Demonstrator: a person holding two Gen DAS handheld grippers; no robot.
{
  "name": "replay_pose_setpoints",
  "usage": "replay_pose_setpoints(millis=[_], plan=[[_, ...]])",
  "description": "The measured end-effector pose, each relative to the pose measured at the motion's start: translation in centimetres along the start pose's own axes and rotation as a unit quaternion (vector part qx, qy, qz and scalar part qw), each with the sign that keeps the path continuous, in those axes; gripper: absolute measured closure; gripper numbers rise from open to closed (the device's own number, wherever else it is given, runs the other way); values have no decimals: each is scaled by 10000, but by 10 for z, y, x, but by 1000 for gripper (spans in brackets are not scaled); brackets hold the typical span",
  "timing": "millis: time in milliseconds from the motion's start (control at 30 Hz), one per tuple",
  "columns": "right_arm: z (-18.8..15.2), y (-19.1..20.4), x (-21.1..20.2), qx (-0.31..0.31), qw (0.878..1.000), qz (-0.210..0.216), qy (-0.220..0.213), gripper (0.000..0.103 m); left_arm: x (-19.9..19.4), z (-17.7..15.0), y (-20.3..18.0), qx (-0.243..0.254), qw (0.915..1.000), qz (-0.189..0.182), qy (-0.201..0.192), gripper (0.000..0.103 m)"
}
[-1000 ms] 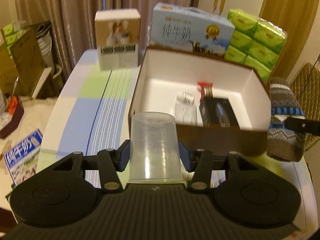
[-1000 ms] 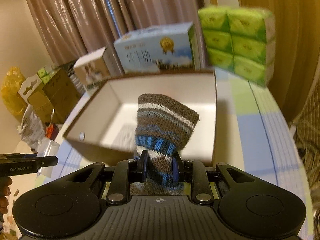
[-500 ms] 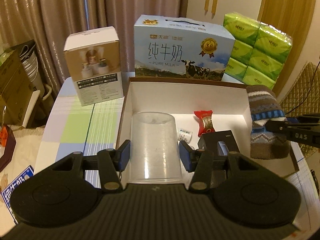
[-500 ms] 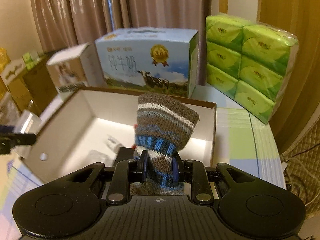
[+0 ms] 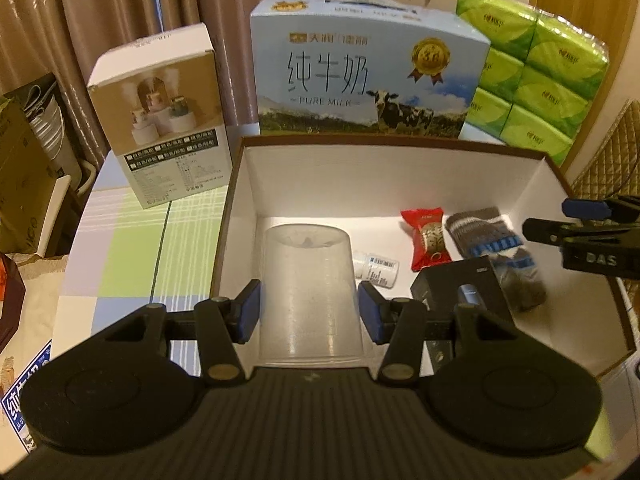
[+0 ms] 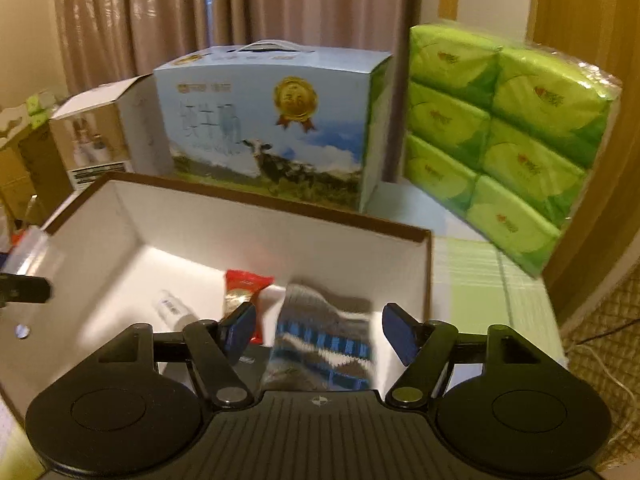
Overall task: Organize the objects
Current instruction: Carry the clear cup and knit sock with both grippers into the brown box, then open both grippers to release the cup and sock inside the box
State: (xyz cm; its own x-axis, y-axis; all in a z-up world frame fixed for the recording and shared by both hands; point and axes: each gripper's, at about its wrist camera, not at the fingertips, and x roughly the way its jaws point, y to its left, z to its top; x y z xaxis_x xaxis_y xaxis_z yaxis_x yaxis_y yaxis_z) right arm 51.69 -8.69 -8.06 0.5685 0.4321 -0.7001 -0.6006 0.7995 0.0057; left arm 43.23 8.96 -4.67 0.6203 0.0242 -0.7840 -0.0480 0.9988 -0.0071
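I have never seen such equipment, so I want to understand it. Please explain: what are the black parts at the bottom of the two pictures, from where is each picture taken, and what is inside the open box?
The black parts are two hand-held grippers; a person carries one in each hand. Each carries a camera looking along its two fingers, so one picture is the left view and one the right.

The left gripper clamps a clear plastic cup, upside down, above the open box.

The right gripper is opening; the striped knitted sock is between its jaws, but the pads do not press it.

In the box: a red snack packet, a small white bottle, a black item and the sock.

Behind stand a milk carton and green tissue packs.
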Motion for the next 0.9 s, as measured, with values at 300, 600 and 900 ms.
replay_pose_setpoints(millis=[300,600,900], plan=[[-8,1,3,66,9995,186,264,35,28,5,-7,241,9994,80,244,57],[-11,-1,2,75,9993,196,318,35,54,13,-12,437,9980,260,365,58],[-14,4,-8,121,9984,397,380,34,46,13,-5,352,9986,169,358,48]])
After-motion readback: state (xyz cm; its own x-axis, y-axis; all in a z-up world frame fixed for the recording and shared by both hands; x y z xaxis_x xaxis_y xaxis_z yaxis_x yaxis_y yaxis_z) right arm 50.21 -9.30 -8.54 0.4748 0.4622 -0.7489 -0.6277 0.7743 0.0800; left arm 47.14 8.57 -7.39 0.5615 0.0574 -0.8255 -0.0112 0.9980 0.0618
